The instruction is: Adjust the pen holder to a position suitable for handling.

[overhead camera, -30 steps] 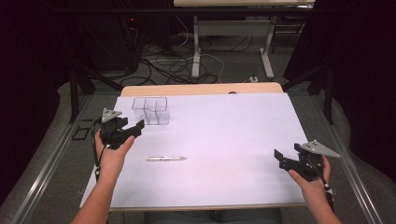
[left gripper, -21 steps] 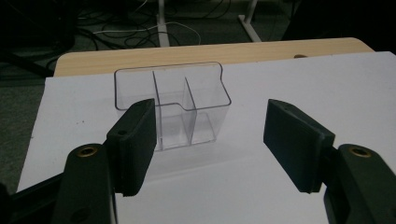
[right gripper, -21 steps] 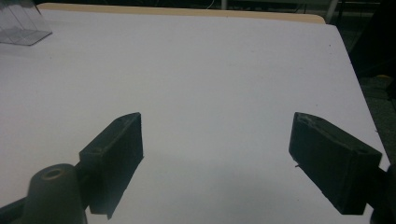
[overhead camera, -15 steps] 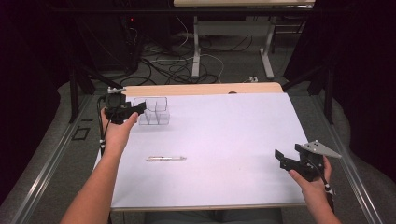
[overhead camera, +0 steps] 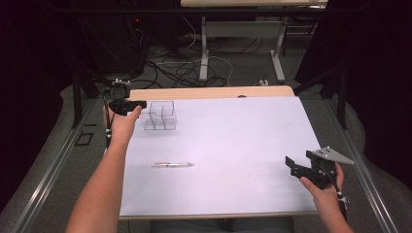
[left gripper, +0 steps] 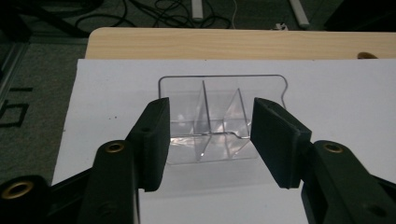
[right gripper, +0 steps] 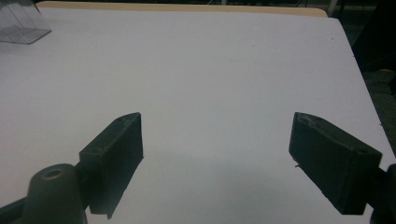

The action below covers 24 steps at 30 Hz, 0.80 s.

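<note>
Left gripper view: left tongs [left gripper: 210,140], released, straddle the clear divided organizer [left gripper: 219,119]. Judged light, rigid, slippery; grip the outer walls. Right tongs [right gripper: 224,163] released at lower right.

My left gripper [left gripper: 208,135] view: jaws cover both near corners of the clear organizer [left gripper: 219,119]. Right gripper view: organizer cut off at the top-left corner. Pen [overhead camera: 172,165] too small to read markings.
</note>
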Available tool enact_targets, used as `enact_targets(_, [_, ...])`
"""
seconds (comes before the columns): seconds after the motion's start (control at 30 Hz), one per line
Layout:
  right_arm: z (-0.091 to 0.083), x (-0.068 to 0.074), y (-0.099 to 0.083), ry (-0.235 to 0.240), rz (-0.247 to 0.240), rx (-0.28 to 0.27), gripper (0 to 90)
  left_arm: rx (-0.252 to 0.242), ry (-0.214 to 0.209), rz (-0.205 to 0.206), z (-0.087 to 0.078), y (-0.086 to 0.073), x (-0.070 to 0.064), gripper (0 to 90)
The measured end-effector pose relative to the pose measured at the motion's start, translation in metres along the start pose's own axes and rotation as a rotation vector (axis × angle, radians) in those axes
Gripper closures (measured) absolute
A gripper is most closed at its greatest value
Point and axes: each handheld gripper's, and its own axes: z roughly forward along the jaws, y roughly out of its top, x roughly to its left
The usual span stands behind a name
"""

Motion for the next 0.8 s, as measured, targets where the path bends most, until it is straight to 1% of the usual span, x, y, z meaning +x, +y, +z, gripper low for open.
enact_targets(0.07, [0.000,0.000,0.000,0.001,-0.003,0.000,17.3,0.019,0.012,0.000,0.007,0.004,0.005,51.9])
enact_targets(0.1, [0.000,0.000,0.000,0.003,-0.008,0.007,17.2,0.019,0.012,0.000,0.007,0.004,0.005,52.6])
enact_targets(0.13, [0.000,0.000,0.001,0.006,-0.007,0.009,17.3,0.016,0.021,-0.004,0.009,0.004,0.006,54.5])
enact_targets(0.17, [0.000,0.000,0.001,0.006,-0.009,0.010,17.3,0.021,0.018,-0.010,0.014,0.006,0.008,56.0])
enact_targets(0.2, [0.000,0.000,0.001,0.006,-0.009,0.010,17.3,0.021,0.018,-0.010,0.014,0.006,0.008,56.6])
enact_targets(0.23, [0.001,0.001,0.001,0.012,-0.009,0.004,17.2,0.031,0.022,-0.014,0.016,0.006,0.009,57.2])
enact_targets(0.27, [0.000,0.002,0.001,0.013,0.005,0.016,17.3,0.038,0.026,-0.011,0.017,0.007,0.010,58.2])
enact_targets(0.3, [0.000,0.002,0.001,0.012,0.005,0.017,17.3,0.043,0.032,-0.008,0.019,0.007,0.012,58.4])
enact_targets(0.33, [0.000,0.003,0.001,0.012,0.005,0.019,17.2,0.045,0.037,-0.011,0.020,0.007,0.012,58.8])
enact_targets(0.37, [0.000,0.002,0.001,0.011,-0.006,0.015,17.2,0.048,0.040,-0.014,0.022,0.007,0.014,59.6])
enact_targets(0.43, [-0.001,0.002,0.001,0.013,-0.007,0.013,17.2,0.050,0.040,-0.020,0.025,0.008,0.015,61.0])
enact_targets(0.47, [-0.001,0.002,0.001,0.014,-0.005,0.014,17.2,0.053,0.038,-0.031,0.028,0.007,0.017,61.8])
enact_targets(0.5, [0.000,0.002,0.001,0.016,-0.005,0.012,17.3,0.053,0.038,-0.031,0.028,0.007,0.017,63.9])
enact_targets(0.53, [0.000,0.002,0.001,0.017,-0.003,0.010,17.3,0.057,0.039,-0.036,0.033,0.007,0.016,64.5])
enact_targets(0.6, [0.000,0.002,0.001,0.018,-0.003,0.011,17.2,0.059,0.040,-0.034,0.035,0.007,0.016,64.7])
enact_targets(0.63, [0.000,0.002,0.001,0.018,-0.001,0.010,17.2,0.062,0.035,-0.034,0.037,0.007,0.016,67.3])
enact_targets(0.67, [0.000,0.002,0.001,0.017,-0.001,0.012,17.2,0.068,0.033,-0.034,0.040,0.007,0.015,67.8])
enact_targets(0.73, [-0.001,0.002,0.001,0.019,-0.001,0.013,17.2,0.084,0.044,-0.021,0.045,0.006,0.014,68.4])
enact_targets(0.8, [-0.001,0.002,0.001,0.020,0.001,0.014,17.2,0.091,0.057,-0.020,0.049,0.005,0.015,69.8])
